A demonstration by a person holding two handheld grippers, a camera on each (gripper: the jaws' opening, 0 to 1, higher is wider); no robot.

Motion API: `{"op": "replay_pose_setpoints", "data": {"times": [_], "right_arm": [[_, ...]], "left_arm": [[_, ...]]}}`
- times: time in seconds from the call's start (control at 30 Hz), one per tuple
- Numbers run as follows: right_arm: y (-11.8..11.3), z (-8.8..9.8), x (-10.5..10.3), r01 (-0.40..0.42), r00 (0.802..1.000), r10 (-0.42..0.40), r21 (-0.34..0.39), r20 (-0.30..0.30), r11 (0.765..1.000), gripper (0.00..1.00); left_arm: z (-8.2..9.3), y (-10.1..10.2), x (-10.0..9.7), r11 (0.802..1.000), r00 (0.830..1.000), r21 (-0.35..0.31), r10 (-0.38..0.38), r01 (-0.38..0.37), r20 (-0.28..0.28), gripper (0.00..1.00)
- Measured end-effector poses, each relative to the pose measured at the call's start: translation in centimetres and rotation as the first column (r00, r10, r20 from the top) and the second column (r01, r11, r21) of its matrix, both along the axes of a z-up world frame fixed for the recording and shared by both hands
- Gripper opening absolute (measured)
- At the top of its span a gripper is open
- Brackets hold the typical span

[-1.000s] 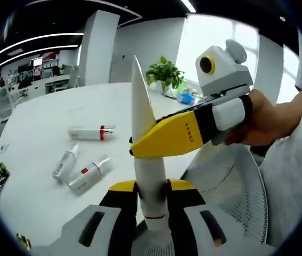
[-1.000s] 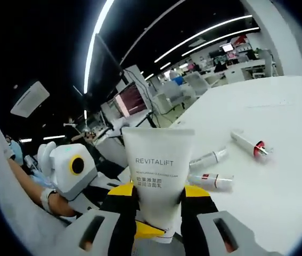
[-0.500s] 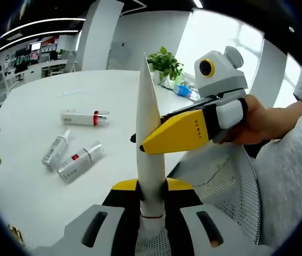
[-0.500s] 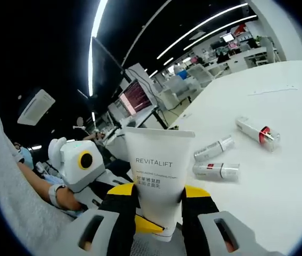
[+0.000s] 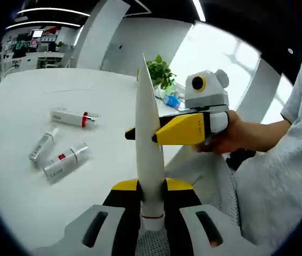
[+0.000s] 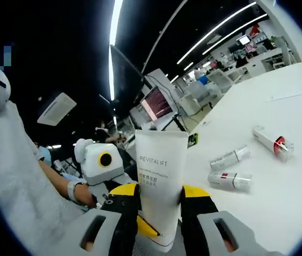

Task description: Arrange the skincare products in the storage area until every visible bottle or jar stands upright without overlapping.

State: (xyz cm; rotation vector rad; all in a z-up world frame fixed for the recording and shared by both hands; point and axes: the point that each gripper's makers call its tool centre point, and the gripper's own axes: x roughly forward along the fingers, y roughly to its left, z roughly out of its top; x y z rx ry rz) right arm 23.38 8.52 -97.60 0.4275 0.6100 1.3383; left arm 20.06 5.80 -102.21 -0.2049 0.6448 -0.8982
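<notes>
Left gripper view: my left gripper [image 5: 152, 193] pinches the white squeeze tube [image 5: 149, 160] near its cap end, and my right gripper [image 5: 158, 132] clamps it mid-body. Tube is in the air off the white table's [image 5: 28, 197] near edge. Three white-and-silver bottles with red bands [image 5: 60, 145] lie flat, well apart from it.

Right gripper view: right gripper [image 6: 160, 205] pressed on the tube [image 6: 161, 181], REVITALIFT label facing me. Judgement: mid-carry; next, stand it cap-down on open tabletop, short of the bottles [image 6: 245, 162].

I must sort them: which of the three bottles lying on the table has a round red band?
The farthest bottle, lying alone beyond the other two; those lie together, one bearing a small red patch.
</notes>
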Motion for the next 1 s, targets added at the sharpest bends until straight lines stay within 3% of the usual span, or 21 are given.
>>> {"op": "replay_pose_setpoints", "data": {"times": [0.07,0.23,0.47,0.8,1.0], "right_arm": [[0.2,0.1,-0.3,-0.025,1.000,0.025,0.009,-0.006,1.000,0.29],[0.1,0.7,-0.8,-0.075,0.997,0.075,0.028,0.018,0.997,0.23],[0.5,0.4,-0.7,-0.052,0.997,0.052,-0.001,0.052,0.999,0.20],[2.2,-0.1,0.3,0.020,0.989,0.001,-0.136,0.149,0.991,0.19],[3.8,-0.2,1.1,0.066,0.981,-0.025,-0.209,0.194,0.976,0.19]], "left_arm": [[0.1,-0.3,-0.3,1.000,1.000,-0.005,-0.018,0.018,-0.003,0.10],[0.3,-0.4,-0.6,0.999,0.999,-0.023,-0.035,0.035,0.001,0.10],[0.0,-0.2,-0.2,1.000,1.000,0.001,-0.021,0.021,0.017,0.13],[-0.7,1.5,1.7,0.990,0.992,0.093,0.098,-0.105,0.076,0.18],[-0.9,3.0,3.0,0.969,0.976,0.141,0.185,-0.201,0.117,0.21]]}}
